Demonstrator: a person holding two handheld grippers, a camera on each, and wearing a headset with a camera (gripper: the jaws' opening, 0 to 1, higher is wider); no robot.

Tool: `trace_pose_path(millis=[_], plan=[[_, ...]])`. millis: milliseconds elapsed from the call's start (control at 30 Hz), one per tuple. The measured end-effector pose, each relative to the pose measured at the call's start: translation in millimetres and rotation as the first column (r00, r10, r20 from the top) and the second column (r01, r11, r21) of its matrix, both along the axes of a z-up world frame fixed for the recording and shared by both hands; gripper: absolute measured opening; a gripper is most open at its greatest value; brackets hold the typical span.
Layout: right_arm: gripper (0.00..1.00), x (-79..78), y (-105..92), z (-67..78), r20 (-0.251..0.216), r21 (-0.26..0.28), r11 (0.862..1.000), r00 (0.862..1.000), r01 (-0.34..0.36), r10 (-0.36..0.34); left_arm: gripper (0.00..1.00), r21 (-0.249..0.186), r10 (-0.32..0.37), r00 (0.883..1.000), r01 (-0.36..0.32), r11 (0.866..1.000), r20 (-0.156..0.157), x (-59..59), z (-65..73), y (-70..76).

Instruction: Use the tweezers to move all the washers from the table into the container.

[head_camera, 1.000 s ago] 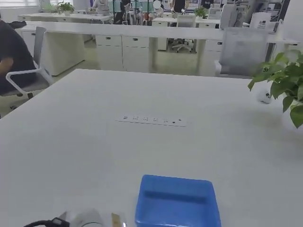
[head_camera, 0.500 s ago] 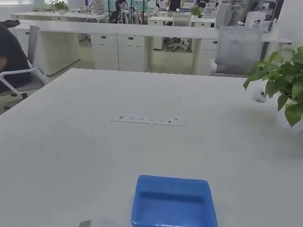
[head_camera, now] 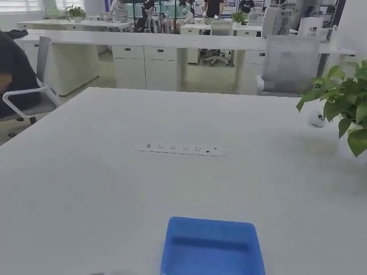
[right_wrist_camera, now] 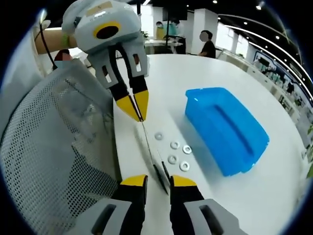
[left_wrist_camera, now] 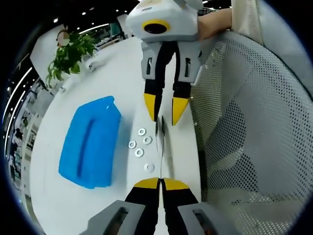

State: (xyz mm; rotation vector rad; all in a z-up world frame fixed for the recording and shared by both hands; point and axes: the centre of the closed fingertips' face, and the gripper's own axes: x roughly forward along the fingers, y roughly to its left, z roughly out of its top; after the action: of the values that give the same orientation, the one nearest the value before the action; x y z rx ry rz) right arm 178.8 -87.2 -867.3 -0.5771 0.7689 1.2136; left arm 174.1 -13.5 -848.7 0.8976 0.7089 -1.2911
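Several small metal washers (left_wrist_camera: 140, 147) (right_wrist_camera: 175, 152) lie on the white table between the blue container (head_camera: 212, 247) (left_wrist_camera: 90, 142) (right_wrist_camera: 225, 128) and a pair of thin tweezers (left_wrist_camera: 161, 147) (right_wrist_camera: 148, 144). My left gripper (left_wrist_camera: 161, 182) (right_wrist_camera: 136, 104) is shut on one end of the tweezers. My right gripper (right_wrist_camera: 158, 180) (left_wrist_camera: 165, 107) faces it from the other end, open, with the tweezers' dark end lying between its jaws. The container looks empty in the head view.
A mesh chair back (left_wrist_camera: 244, 127) (right_wrist_camera: 54, 147) stands close beside the table's near edge (left_wrist_camera: 198, 147). A power strip (head_camera: 182, 149) sits at mid-table and a potted plant (head_camera: 344, 103) at the right. A person sits at far left (head_camera: 14, 69).
The head camera has shifted slightly. The grey gripper part seen at the lower left edge a second ago has slipped below the picture. The container has not moved.
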Motion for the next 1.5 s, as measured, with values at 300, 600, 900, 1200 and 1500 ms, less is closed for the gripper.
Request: trace_pose_path(millis=[300, 600, 900, 1200, 1500], plan=[[0.12, -1.4, 10.6, 9.8, -0.004, 0.073, 0.997, 1.000, -0.011, 0.011, 0.00, -0.059, -0.001, 0.999, 0.002, 0.998, 0.034, -8.3, 38.5, -7.7], [0.09, -3.0, 22.7, 14.3, 0.000, 0.109, 0.993, 0.999, -0.049, 0.049, 0.00, -0.081, -0.046, 0.997, 0.051, 0.995, 0.057, -13.6, 66.6, -25.3], [0.08, 2.2, 44.8, 16.7, 0.026, 0.127, 0.986, 0.994, -0.106, 0.104, 0.00, -0.063, -0.002, 1.000, 0.003, 0.998, 0.018, -7.2, 78.3, -21.8], [0.07, 10.6, 68.1, 23.2, 0.039, 0.191, 0.974, 0.992, -0.126, 0.121, 0.00, -0.054, 0.016, 1.000, -0.014, 0.998, 0.024, -0.9, 86.0, -14.6], [0.08, 10.7, 76.6, 22.0, 0.008, 0.231, 0.965, 0.992, -0.121, 0.122, 0.00, -0.030, 0.009, 1.000, -0.008, 1.000, 0.013, 0.0, 87.3, -12.4]])
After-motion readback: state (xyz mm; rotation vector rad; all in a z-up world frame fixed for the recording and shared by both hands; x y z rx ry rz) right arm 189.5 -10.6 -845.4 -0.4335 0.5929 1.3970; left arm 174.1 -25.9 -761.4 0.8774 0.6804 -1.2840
